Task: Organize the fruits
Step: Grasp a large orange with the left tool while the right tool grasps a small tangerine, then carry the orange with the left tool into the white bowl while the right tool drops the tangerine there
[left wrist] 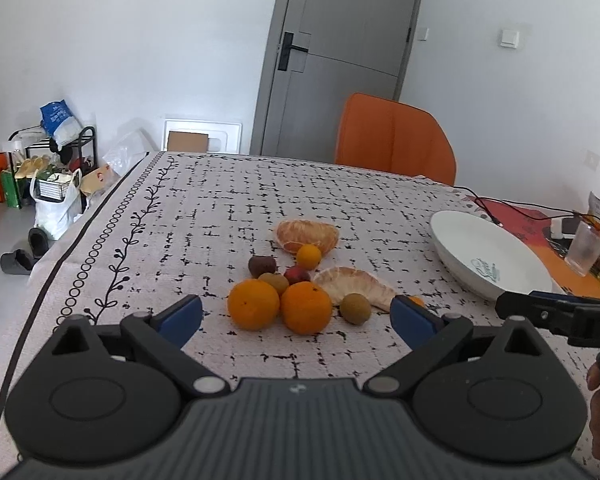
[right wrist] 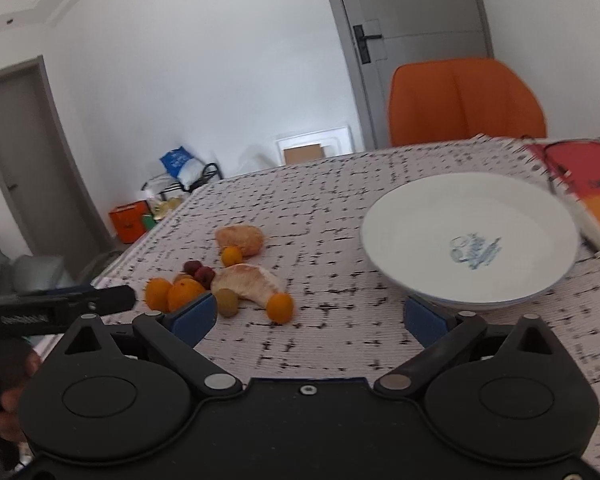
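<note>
Above the near part of the tabletop [left wrist: 204, 208], my left gripper [left wrist: 296, 318] hangs with its jaws spread wide and nothing between them; its blue pads [left wrist: 182, 318] frame the fruit cluster. My right gripper [right wrist: 310, 318] is likewise wide open and empty, low over the cloth, its right pad just beside the near rim of the white bowl [right wrist: 412, 216].

Directly ahead of the left gripper lie two oranges [left wrist: 253, 303], side by side and touching. A brown-green longan [left wrist: 355, 308] sits just right of them, near the right pad. Behind the oranges lie a second longan [left wrist: 273, 282], a red fruit [left wrist: 297, 274] and a dark brown fruit [left wrist: 262, 265], bunched close. A peeled pomelo segment [left wrist: 354, 286] curves to the right of the group, and a small kumquat [right wrist: 280, 307] touches its near end. Farther back lies a peeled orange half [left wrist: 307, 235] with another small kumquat [left wrist: 309, 257] against its front.

The white bowl stands well apart to the right of the fruit, with bare patterned cloth between them. In the left view it sits beside the cloth's right edge, next to cables and a glass [left wrist: 586, 249]. The tabletop's left edge runs diagonally past the fruit, with open cloth between. An orange chair [left wrist: 394, 138] stands at the far edge.
</note>
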The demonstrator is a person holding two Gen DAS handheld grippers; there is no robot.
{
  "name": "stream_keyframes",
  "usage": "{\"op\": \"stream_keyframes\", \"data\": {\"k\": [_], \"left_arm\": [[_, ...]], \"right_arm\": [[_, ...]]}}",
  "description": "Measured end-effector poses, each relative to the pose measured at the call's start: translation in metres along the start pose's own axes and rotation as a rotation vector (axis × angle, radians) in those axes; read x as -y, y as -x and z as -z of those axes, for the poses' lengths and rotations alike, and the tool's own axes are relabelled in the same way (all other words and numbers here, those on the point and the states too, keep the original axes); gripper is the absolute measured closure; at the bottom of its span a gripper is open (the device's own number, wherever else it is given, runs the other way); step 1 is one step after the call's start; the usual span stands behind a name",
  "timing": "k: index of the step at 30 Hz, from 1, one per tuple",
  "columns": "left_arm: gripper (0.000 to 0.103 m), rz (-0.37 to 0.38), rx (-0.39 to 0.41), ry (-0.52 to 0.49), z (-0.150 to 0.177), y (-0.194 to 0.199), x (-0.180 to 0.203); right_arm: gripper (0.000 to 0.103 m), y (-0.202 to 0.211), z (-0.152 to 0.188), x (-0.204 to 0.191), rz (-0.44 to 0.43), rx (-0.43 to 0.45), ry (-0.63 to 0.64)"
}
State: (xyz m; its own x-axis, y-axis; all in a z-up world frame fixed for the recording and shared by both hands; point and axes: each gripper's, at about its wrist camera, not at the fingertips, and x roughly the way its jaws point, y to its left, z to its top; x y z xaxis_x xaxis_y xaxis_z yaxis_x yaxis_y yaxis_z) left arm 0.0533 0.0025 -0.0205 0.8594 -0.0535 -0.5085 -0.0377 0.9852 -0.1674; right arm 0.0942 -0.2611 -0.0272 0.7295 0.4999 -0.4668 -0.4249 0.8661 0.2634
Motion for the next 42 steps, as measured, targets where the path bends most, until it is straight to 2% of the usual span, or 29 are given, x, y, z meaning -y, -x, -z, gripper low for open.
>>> {"op": "stream_keyframes", "data": {"k": [3, 8, 10, 13, 18, 23, 34, 36, 37, 39, 42], "left_arm": [[0.011, -0.008, -0.008, 0.003, 0.0, -0.007, -0.003], [0.025, -0.019, -0.038, 0.044, 0.002, -0.021, -0.015], [0.035, -0.024, -0.046, 0.054, 0.003, -0.025, -0.02], [0.041, -0.032, -0.057, 0.073, 0.004, -0.031, -0.026], [0.046, -0.042, -0.067, 0.089, 0.005, -0.037, -0.035], [0.047, -0.029, -0.074, 0.094, 0.006, -0.043, -0.039], [0.047, -0.029, -0.07, 0.08, 0.004, -0.057, -0.038], [0.048, -0.034, -0.07, 0.074, 0.004, -0.058, -0.037], [0.052, -0.033, -0.069, 0.071, 0.004, -0.058, -0.036], [0.067, -0.014, -0.073, 0.07, 0.004, -0.059, -0.035], [0.068, -0.012, -0.075, 0.083, 0.004, -0.057, -0.034]], "right_arm": [[0.012, -0.008, 0.0, -0.004, -0.002, -0.005, 0.017], [0.027, -0.023, 0.0, -0.007, -0.031, -0.032, 0.026], [0.033, -0.03, 0.0, -0.008, -0.035, -0.046, 0.031], [0.041, -0.039, 0.001, -0.01, -0.042, -0.069, 0.036], [0.05, -0.051, 0.002, -0.01, -0.052, -0.097, 0.028], [0.061, -0.063, 0.002, -0.013, -0.067, -0.123, 0.034], [0.066, -0.082, 0.0, -0.016, -0.065, -0.143, 0.044], [0.076, -0.084, 0.001, -0.016, -0.054, -0.141, 0.047], [0.081, -0.084, 0.0, -0.015, -0.038, -0.139, 0.041], [0.081, -0.085, -0.001, -0.009, -0.046, -0.14, -0.002], [0.082, -0.079, -0.002, -0.004, -0.041, -0.125, -0.027]]}}
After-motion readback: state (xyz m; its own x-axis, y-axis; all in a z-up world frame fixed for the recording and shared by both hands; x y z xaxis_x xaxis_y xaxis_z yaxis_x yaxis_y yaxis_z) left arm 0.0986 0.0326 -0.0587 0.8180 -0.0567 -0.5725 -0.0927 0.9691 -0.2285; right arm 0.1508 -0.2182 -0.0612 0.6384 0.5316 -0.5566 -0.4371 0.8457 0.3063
